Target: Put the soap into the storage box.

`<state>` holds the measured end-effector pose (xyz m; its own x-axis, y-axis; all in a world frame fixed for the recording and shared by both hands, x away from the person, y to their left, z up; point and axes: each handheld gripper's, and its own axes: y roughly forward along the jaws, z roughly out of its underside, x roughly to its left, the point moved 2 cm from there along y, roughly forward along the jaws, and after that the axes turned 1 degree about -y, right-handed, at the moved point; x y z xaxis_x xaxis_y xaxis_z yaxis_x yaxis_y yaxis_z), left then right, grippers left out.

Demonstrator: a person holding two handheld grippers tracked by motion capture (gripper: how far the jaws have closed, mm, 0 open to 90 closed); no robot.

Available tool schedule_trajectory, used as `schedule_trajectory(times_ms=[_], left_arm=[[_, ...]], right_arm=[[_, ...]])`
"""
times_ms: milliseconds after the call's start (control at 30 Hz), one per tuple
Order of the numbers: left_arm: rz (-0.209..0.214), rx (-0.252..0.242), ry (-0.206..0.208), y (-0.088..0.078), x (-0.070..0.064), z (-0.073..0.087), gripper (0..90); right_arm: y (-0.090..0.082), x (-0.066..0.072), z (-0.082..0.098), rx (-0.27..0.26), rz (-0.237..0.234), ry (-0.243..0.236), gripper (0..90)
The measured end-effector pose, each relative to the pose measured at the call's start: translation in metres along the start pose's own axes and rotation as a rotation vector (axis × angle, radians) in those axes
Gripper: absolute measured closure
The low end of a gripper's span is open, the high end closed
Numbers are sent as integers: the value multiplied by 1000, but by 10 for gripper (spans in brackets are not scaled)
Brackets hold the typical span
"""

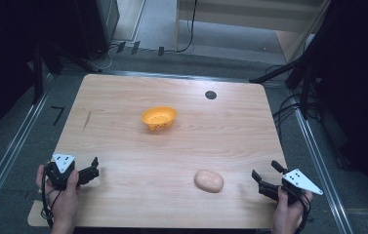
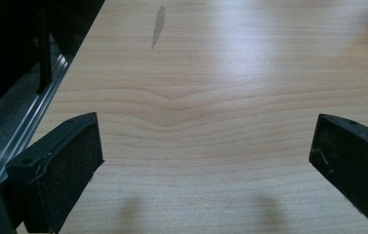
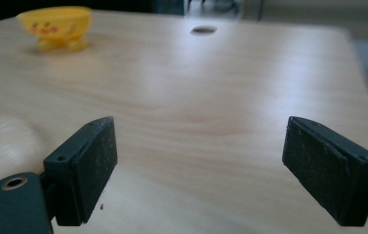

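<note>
An orange-yellow bowl (image 1: 159, 117) stands near the middle of the wooden table (image 1: 123, 146). A pale pink rounded lump (image 1: 209, 180) lies near the front right. My left gripper (image 1: 93, 168) rests at the front left corner, held by a hand, jaws open with bare wood between them (image 2: 206, 146). My right gripper (image 1: 265, 173) sits at the front right edge, to the right of the lump, jaws open and nothing between them (image 3: 198, 156). In the right gripper view the bowl (image 3: 57, 27) is far off at upper left and the blurred lump (image 3: 3, 146) lies left of the jaws.
A dark round hole (image 1: 211, 95) marks the table's far right part. A grey streak (image 2: 158, 24) runs on the wood ahead of the left gripper. Metal rails (image 1: 10, 151) flank the table, and cables (image 1: 289, 109) lie on the floor at the right.
</note>
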<state>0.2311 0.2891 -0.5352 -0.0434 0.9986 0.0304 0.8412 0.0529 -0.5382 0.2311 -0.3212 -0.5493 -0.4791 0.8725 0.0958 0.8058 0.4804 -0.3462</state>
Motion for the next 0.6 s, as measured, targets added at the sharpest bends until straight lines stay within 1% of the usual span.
schedule_trajectory(times_ms=[33,67,100,133,167,200,233,267,300,333,367,400,433,500,533,567,600], left_arm=[[-1,11,0,0,0,0,0],[1,14,0,0,0,0,0],[1,14,0,0,0,0,0],[2,13,-2,0,0,0,0],[2,13,-2,0,0,0,0],[2,13,-2,0,1,0,0],[2,13,-3,0,0,0,0],[2,13,-2,0,0,0,0],[2,13,-1,0,0,0,0],[1,13,-1,0,0,0,0],[2,14,-2,0,0,0,0],[2,13,-2,0,0,1,0],[2,12,-2,0,-1,1,0],[3,13,0,0,-1,0,0],[4,15,1,0,-1,0,0],[4,15,1,0,-1,0,0],[7,19,3,0,-1,0,0]], right_arm=[[-2,5,-5,17,-36,-23,92],[-2,6,-7,18,-60,-33,75],[-2,6,-7,18,-60,-33,75],[-3,11,-10,6,-139,-69,0],[-3,11,-10,6,-139,-69,0],[0,17,-13,6,-129,-95,17],[1,20,-13,7,-115,-100,40],[2,22,-13,19,-128,-101,66],[3,24,-13,29,-171,-101,63],[4,25,-13,32,-197,-91,62],[6,26,-12,35,-213,-79,61],[7,27,-11,51,-235,-71,53],[9,28,-11,66,-252,-78,48],[11,30,-9,94,-249,-80,75],[12,30,-9,104,-254,-77,131],[12,30,-9,104,-254,-77,131],[11,32,-12,73,-290,-42,129]])
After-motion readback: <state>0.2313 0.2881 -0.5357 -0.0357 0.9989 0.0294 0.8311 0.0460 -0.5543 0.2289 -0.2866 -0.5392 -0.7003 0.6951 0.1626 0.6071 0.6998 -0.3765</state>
